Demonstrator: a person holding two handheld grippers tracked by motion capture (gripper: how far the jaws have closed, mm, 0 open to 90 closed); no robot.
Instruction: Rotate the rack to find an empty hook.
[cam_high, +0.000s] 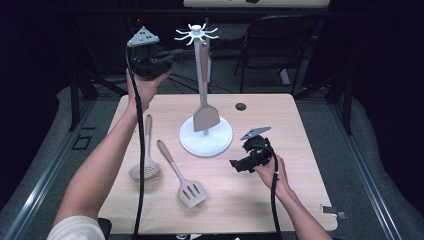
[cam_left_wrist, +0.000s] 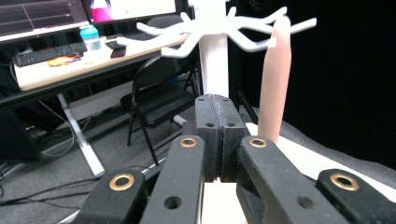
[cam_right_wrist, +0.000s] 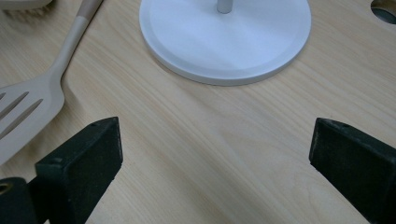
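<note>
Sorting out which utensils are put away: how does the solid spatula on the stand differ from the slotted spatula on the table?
The solid spatula hangs upright from a hook of the white stand, blade down; the slotted spatula lies flat on the table. The solid spatula's blade has no openings, while the slotted spatula's blade has long slots. The solid spatula hangs over the stand's base; the slotted spatula lies left of the base. Both are beige with long handles.

Beige turner (cam_high: 205, 116) hangs upright from white rack (cam_high: 205, 137).
</note>
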